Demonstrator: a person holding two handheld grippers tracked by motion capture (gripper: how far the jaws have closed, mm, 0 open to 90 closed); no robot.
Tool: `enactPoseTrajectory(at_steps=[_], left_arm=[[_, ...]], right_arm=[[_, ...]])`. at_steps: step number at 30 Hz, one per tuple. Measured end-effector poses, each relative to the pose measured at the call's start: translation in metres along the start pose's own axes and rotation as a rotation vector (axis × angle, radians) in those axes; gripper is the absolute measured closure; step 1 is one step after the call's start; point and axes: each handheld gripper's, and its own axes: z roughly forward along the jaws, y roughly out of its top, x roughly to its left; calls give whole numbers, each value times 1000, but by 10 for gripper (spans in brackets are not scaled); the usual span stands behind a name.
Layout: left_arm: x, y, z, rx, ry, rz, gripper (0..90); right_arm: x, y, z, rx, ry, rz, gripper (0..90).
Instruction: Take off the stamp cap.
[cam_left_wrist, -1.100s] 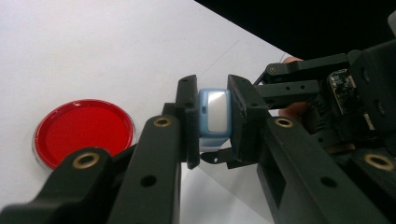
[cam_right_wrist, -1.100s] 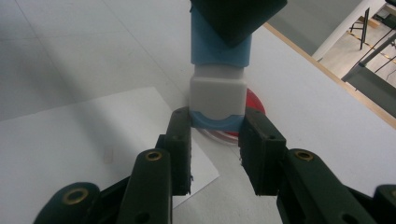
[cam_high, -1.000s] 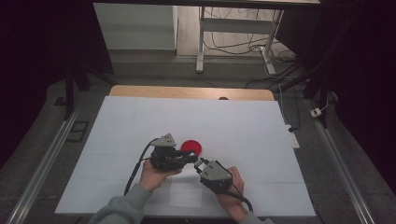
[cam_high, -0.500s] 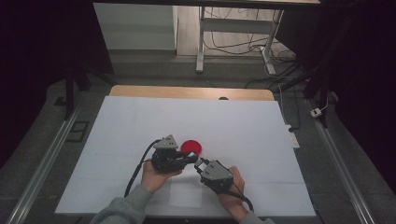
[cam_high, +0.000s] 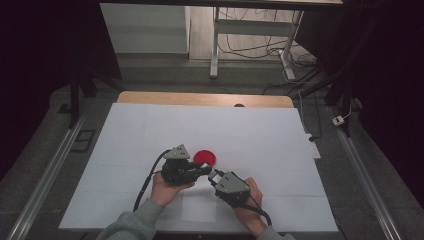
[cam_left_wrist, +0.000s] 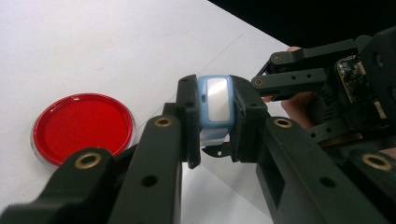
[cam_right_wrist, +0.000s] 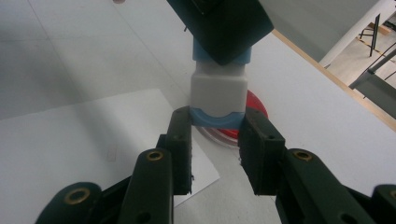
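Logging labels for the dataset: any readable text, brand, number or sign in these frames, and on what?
None readable.
Blue-and-white block clamped in the left gripper: plain faces, no print.
Red dish: unmarked.
Circuit board on the right gripper: any markings too small to read.
White table cover: blank.

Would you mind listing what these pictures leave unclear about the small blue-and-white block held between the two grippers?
- High view: the block is too small; the left gripper and right gripper cover it.
- Left gripper view: its lower part is hidden behind the jaws.
- Right gripper view: its top is hidden by the other gripper's body, and the red dish sits mostly behind it.
- Whether the right jaws actually press it is uncertain.
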Motion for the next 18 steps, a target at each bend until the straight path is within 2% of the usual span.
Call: enactPoseTrajectory(at_steps=[7,18], left_arm=[[0,0,-1,-12,-3,-10,753],[1,-1,-1,-17,-12,-17,754]], right_arm=[[0,-1,0,-16,-5,17,661],[1,0,-1,-18,-12,13,662]])
